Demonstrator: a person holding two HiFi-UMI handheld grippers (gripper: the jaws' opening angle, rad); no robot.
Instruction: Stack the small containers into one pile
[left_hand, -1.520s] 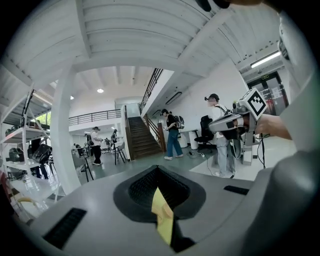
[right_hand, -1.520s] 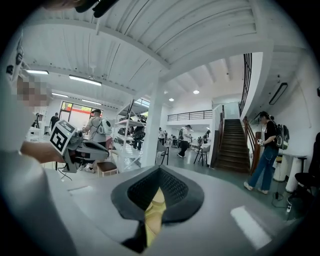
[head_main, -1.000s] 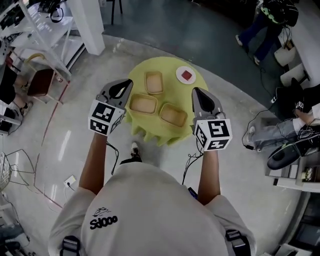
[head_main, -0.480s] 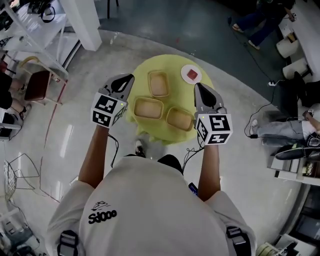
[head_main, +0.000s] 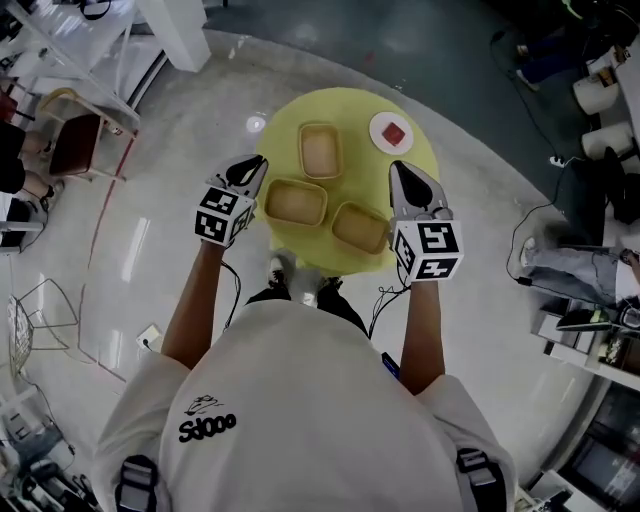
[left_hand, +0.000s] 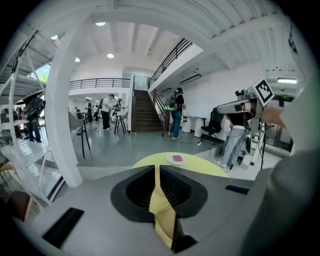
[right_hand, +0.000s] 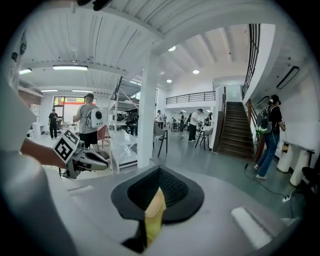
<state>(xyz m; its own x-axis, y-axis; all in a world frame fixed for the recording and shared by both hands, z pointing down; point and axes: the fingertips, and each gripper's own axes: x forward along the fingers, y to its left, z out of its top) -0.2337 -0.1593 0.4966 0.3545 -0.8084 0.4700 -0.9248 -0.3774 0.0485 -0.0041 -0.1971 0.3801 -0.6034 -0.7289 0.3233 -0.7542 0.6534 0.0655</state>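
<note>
Left gripper (head_main: 254, 166): jaws pressed together, nothing pinched. Its own view (left_hand: 156, 168) shows only a thin slit with yellow table showing through. It sits left of centre in the head view, at the table's left edge, just beside the left container (head_main: 295, 202) but apart from it.

Right gripper (head_main: 401, 171): jaws likewise pressed together and empty, confirmed in its own view (right_hand: 159, 171). It sits right of centre, over the table's right edge, near the lower-right container (head_main: 361, 228), no contact.

There are three small tan rectangular containers, all separate, none stacked. The top container (head_main: 318, 150) is upper centre. The left container is below it. The lower-right container is just beside the left one, turned at an angle. All three are open-topped. The insides look like plain tan and probably empty, but the head view is too small to be sure.

All three sit on a round yellow table (head_main: 288, 115). A small white plate (head_main: 391, 132) at its upper right holds a red piece (head_main: 394, 132). The plate also shows in the left gripper view (left_hand: 176, 159).
</note>
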